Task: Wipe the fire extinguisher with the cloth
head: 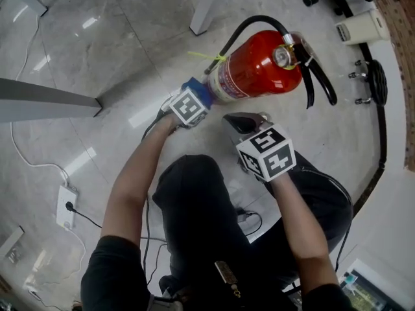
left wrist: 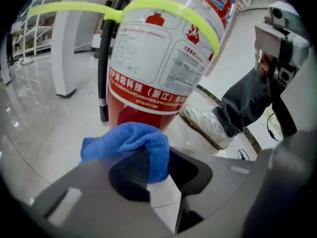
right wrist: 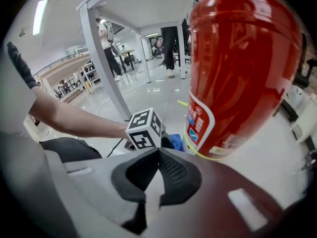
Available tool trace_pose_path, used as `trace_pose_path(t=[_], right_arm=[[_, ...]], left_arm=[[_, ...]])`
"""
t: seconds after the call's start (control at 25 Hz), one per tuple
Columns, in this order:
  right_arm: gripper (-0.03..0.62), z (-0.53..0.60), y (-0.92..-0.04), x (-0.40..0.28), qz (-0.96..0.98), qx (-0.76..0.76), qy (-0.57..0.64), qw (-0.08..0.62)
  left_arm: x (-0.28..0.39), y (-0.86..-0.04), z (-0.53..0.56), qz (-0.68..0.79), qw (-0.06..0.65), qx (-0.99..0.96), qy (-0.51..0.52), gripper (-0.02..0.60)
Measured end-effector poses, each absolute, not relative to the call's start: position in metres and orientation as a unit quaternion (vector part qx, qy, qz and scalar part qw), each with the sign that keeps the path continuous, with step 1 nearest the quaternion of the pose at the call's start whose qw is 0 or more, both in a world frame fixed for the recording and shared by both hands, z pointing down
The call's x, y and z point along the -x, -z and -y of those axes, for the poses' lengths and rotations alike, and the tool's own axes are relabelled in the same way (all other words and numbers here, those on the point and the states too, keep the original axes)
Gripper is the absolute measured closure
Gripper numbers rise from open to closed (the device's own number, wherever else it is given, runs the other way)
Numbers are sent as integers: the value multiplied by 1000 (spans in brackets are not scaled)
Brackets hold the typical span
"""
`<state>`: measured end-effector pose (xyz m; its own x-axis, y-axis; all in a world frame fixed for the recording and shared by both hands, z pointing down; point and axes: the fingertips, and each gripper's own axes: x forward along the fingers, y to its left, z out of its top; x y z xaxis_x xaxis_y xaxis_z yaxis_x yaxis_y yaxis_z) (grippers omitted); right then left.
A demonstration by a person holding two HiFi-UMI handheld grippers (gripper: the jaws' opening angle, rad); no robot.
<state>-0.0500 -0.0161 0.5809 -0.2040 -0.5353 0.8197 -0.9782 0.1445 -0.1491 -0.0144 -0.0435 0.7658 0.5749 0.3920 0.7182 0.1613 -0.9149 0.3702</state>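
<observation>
Extinguisher (head: pixel 259 67) stands on the floor (head: pixel 97 44). Left claw (left wrist: pixel 158 170), half open, grips the cloth (left wrist: pixel 131 143) at the cylinder's base. Right claw (right wrist: pixel 157 170) is shut, empty, alongside. Advised: press cloth flat, sweep round the body, clear of the hose (head: pixel 259 23).

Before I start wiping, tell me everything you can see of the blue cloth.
The blue cloth looks like soft, fuzzy microfibre, bunched into a wad. The left gripper pinches it at the jaw tips, folds spilling over one side. It sits by the lower end of the red fire extinguisher; actual contact is unclear.
</observation>
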Motion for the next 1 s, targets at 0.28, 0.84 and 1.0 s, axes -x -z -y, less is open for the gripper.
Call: trace_pose_path(t=[0.28,0.84,1.0], right_arm=[[591,-20,-618,24,658,-554,-389,329],[591,-53,-620,-44,697,-528,-392,286],[591,-72,-562,-68,722,-527,-356,272]], left_arm=[[7,-748,35,-112,104,-878,-453,492],[-31,-718,-24,4,201,-866,-458,492],[-44,-655,-23,57,209,-877,-430,492]])
